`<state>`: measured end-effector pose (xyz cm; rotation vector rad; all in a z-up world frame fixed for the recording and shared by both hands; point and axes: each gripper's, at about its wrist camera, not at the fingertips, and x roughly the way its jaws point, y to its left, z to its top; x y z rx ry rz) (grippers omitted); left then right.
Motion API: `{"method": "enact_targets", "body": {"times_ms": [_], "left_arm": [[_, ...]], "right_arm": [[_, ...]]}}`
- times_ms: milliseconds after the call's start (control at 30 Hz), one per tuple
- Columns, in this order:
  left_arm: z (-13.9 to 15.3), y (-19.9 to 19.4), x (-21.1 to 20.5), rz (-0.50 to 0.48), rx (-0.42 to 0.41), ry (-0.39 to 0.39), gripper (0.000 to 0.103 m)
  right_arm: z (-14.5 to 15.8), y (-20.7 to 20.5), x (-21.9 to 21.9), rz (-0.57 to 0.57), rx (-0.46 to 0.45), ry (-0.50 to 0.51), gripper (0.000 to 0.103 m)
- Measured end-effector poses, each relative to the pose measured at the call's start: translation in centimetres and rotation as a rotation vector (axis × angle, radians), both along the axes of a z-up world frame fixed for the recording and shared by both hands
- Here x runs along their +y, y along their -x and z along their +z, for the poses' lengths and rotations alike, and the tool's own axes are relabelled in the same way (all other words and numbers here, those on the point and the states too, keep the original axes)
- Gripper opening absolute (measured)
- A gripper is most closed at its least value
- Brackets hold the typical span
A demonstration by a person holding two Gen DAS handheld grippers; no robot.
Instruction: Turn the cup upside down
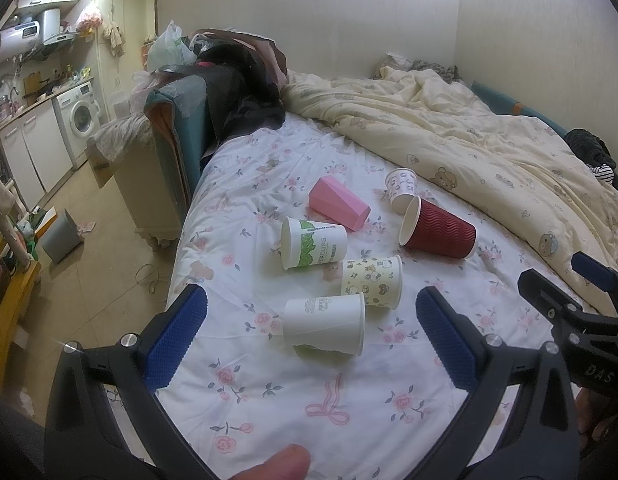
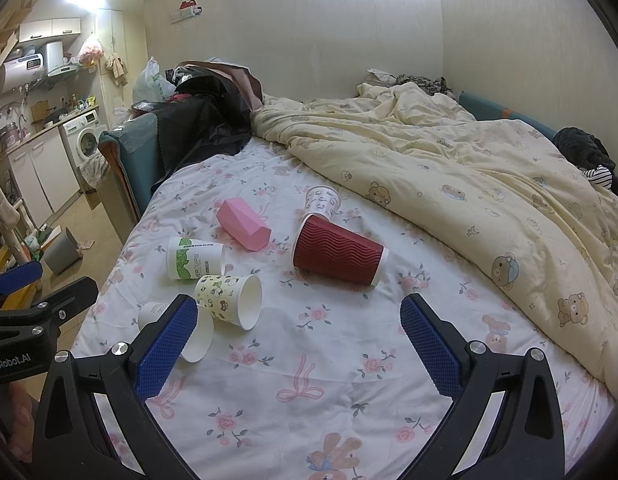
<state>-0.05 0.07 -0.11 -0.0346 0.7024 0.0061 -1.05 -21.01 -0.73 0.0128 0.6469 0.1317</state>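
Observation:
Several cups lie on their sides on a floral bed sheet (image 1: 349, 392). A plain white cup (image 1: 325, 322) lies nearest, between the open blue pads of my left gripper (image 1: 311, 334); it also shows in the right wrist view (image 2: 197, 338), partly hidden by a pad. Behind it lie a yellow bear-print cup (image 1: 371, 282) (image 2: 229, 296), a green-printed white cup (image 1: 313, 243) (image 2: 195, 258), a pink faceted cup (image 1: 339, 203) (image 2: 245, 224), a ribbed red cup (image 1: 439, 230) (image 2: 337, 250) and a small patterned cup (image 1: 401, 190) (image 2: 323, 200). My right gripper (image 2: 299, 340) is open and empty above the sheet.
A rumpled cream duvet (image 1: 469, 144) covers the right and far side of the bed. Dark clothes and bags (image 1: 233, 92) pile at the far left corner. The bed's left edge drops to a tiled floor with a grey bin (image 1: 61, 236). A kitchen counter with a washing machine (image 1: 79, 118) stands beyond.

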Motion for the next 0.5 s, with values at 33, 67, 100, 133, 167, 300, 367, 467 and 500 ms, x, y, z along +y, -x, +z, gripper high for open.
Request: {"method": "enact_targets", "body": {"times_ms": [33, 67, 100, 133, 167, 300, 367, 467, 500], "left_arm": [[0.0, 0.0, 0.0, 0.000, 0.000, 0.000, 0.103], [0.0, 0.0, 0.0, -0.001, 0.000, -0.001, 0.103], [0.0, 0.0, 0.0, -0.001, 0.000, 0.000, 0.103], [0.0, 0.0, 0.0, -0.001, 0.001, -0.001, 0.103], [0.0, 0.0, 0.0, -0.001, 0.001, 0.000, 0.103], [0.0, 0.0, 0.1, 0.001, 0.001, -0.001, 0.103], [-0.2, 0.2, 0.4, 0.005, 0.004, -0.003, 0.103], [-0.4, -0.2, 0.9, 0.012, 0.017, -0.001, 0.103], [-0.4, -0.5, 1.1, 0.018, 0.021, -0.005, 0.103]], "right_arm": [[0.0, 0.0, 0.0, 0.001, 0.000, 0.000, 0.103], [-0.1, 0.0, 0.0, 0.001, 0.000, -0.001, 0.103], [0.0, 0.0, 0.0, 0.000, 0.001, -0.001, 0.103], [0.0, 0.0, 0.0, 0.000, 0.000, -0.001, 0.103], [-0.1, 0.0, 0.0, 0.000, 0.001, -0.001, 0.103], [0.0, 0.0, 0.0, 0.002, 0.003, -0.001, 0.103], [0.0, -0.2, 0.1, 0.003, 0.011, -0.004, 0.103], [0.2, -0.9, 0.3, 0.035, 0.048, -0.029, 0.103], [0.4, -1.2, 0.4, 0.055, 0.056, -0.030, 0.103]]}}
